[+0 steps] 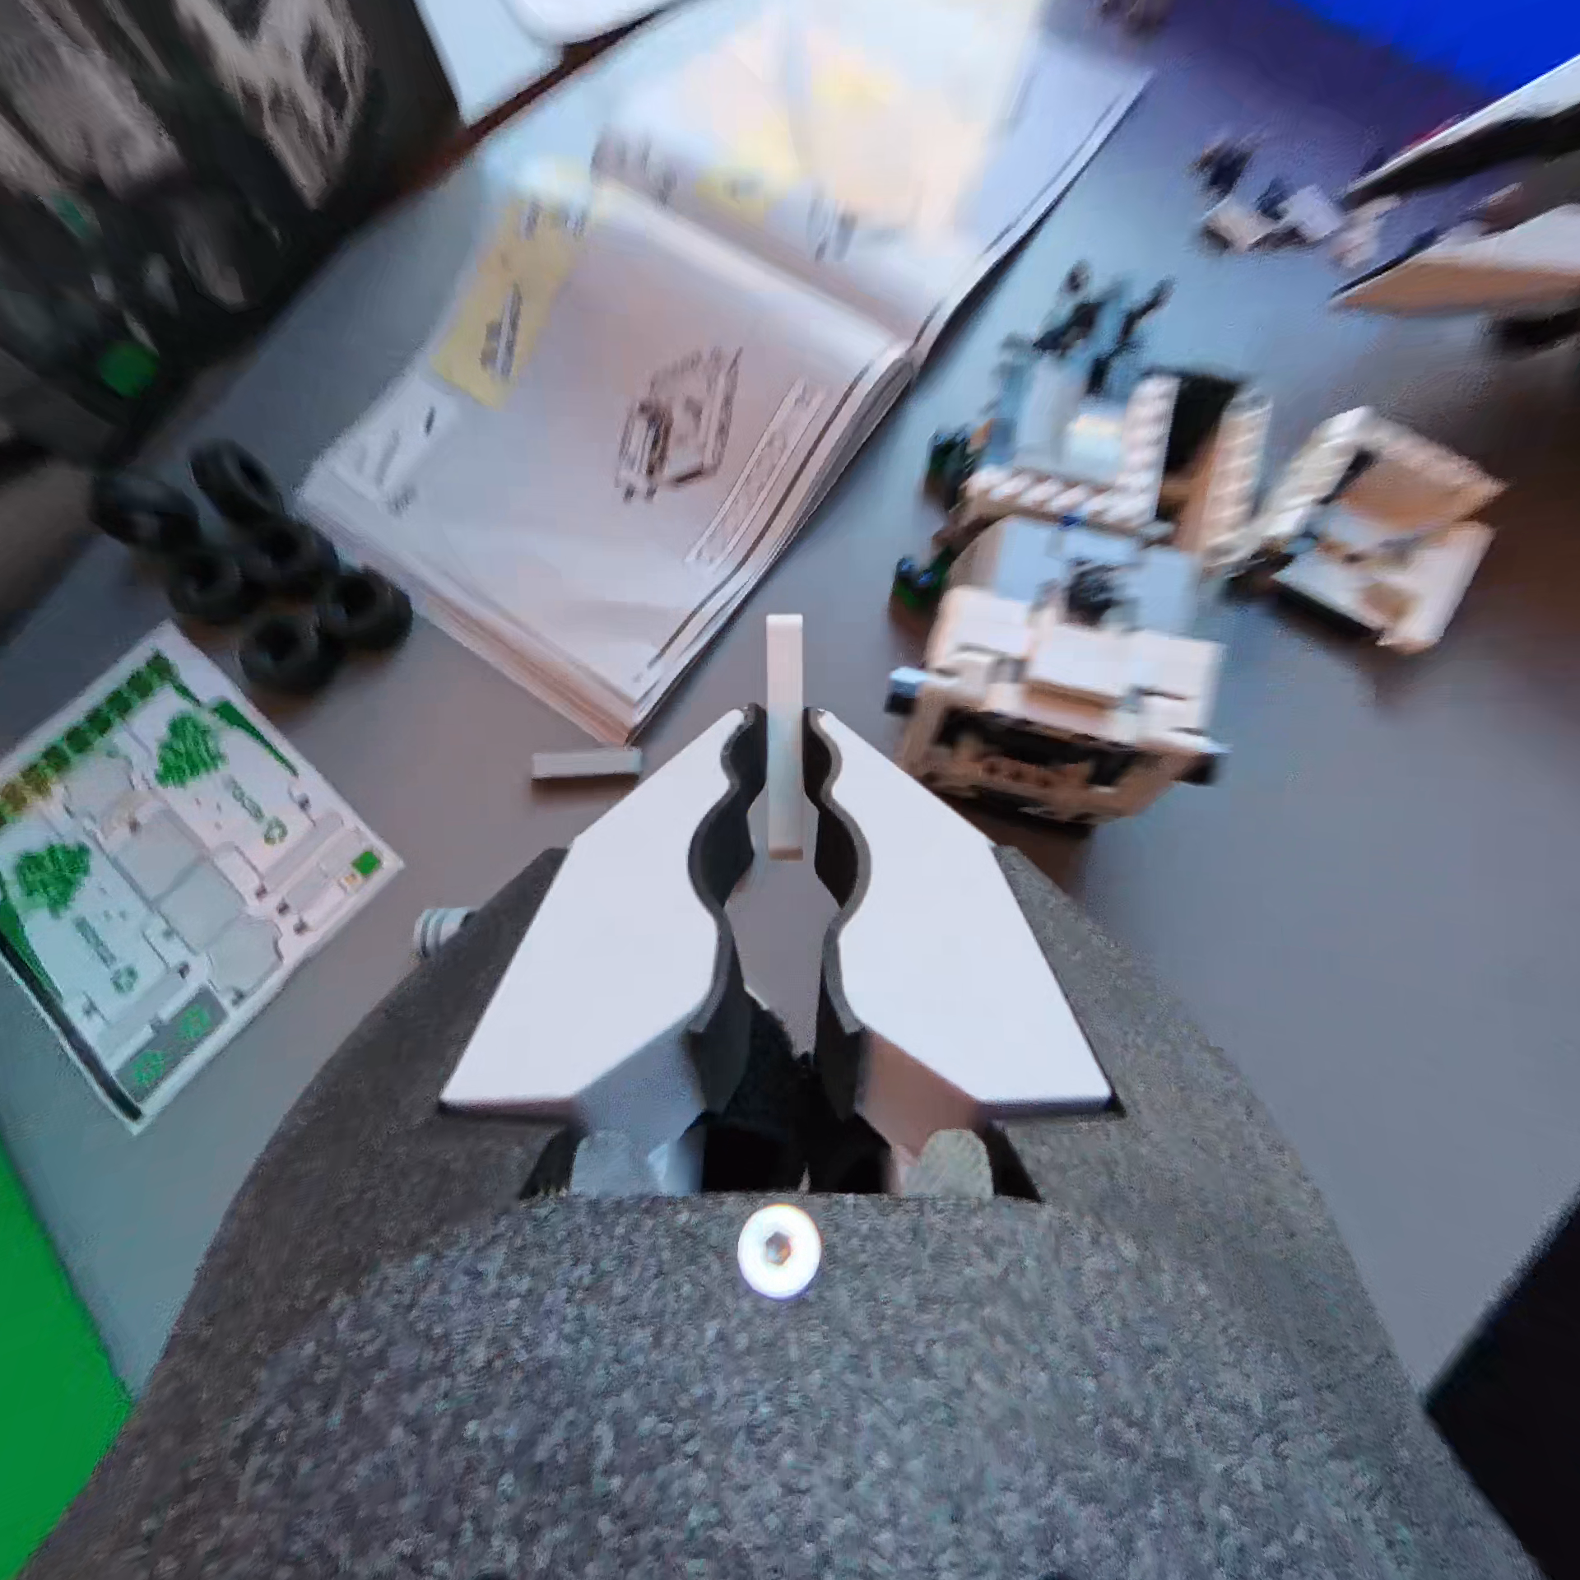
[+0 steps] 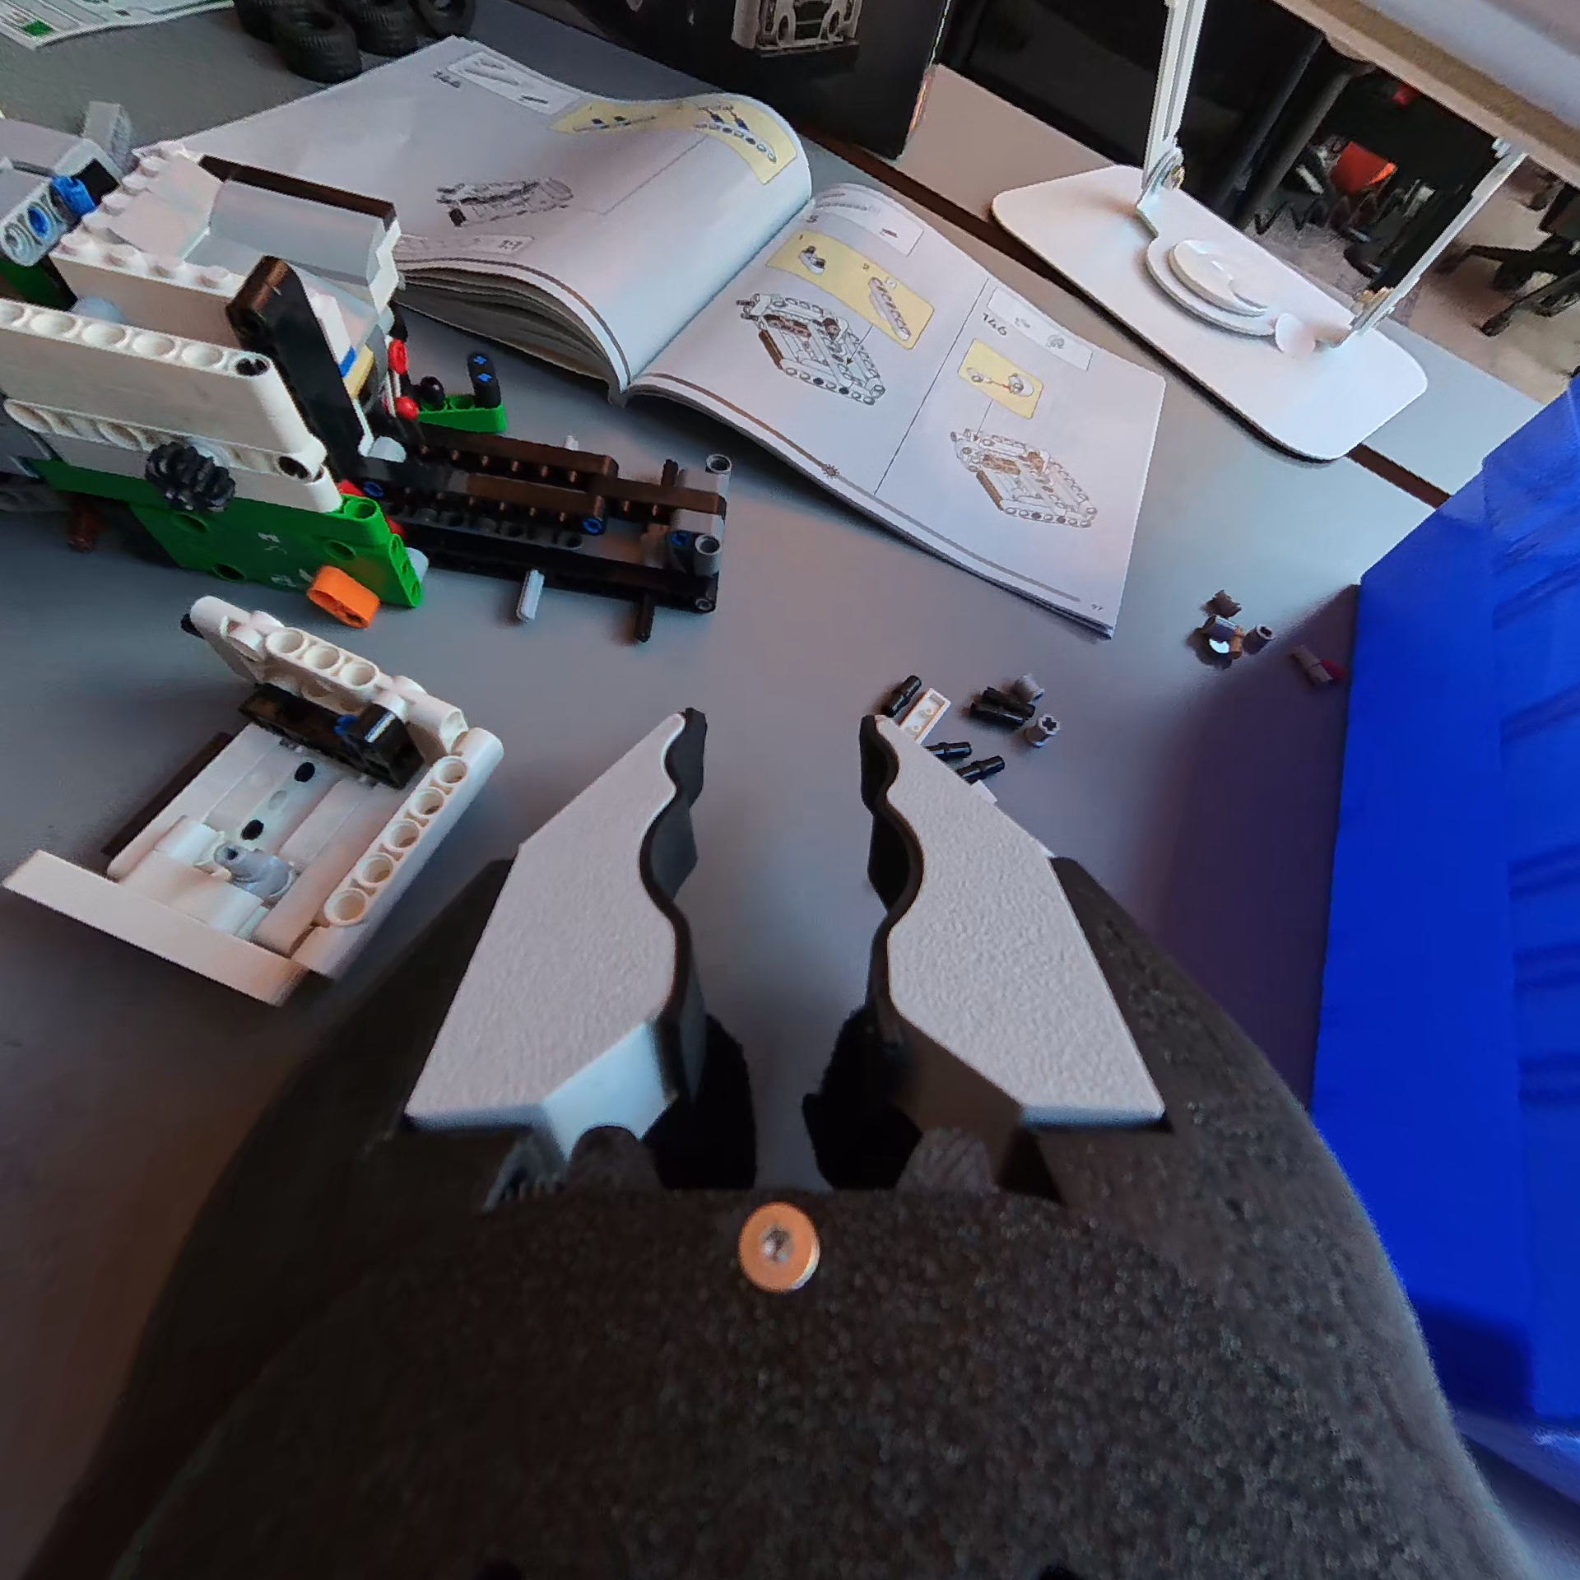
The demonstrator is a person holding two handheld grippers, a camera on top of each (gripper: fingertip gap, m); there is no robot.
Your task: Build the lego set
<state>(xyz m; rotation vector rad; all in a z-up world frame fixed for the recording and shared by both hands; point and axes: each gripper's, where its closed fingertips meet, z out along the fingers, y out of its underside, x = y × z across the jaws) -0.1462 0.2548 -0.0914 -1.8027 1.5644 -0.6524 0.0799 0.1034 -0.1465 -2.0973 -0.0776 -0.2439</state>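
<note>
My left gripper (image 1: 782,714) is shut on a thin white lego plate (image 1: 784,675) that sticks up out of the fingertips, above the grey table. A partly built white lego truck (image 1: 1069,684) sits just right of it, blurred by motion. My right gripper (image 2: 782,727) is open and empty above the table. In the right wrist view the truck (image 2: 214,402) with green, white and black parts is at the upper left. A separate white panel assembly (image 2: 274,821) lies left of the fingers. Small black pins and a white tile (image 2: 966,718) lie by the right fingertip.
An open instruction booklet (image 1: 650,368) (image 2: 769,299) lies at the back. Black tyres (image 1: 256,564) and a sticker sheet (image 1: 171,863) are at the left. A grey bar (image 1: 586,763) lies near the booklet. A blue bin (image 2: 1453,940) stands right; a white lamp base (image 2: 1214,282) behind.
</note>
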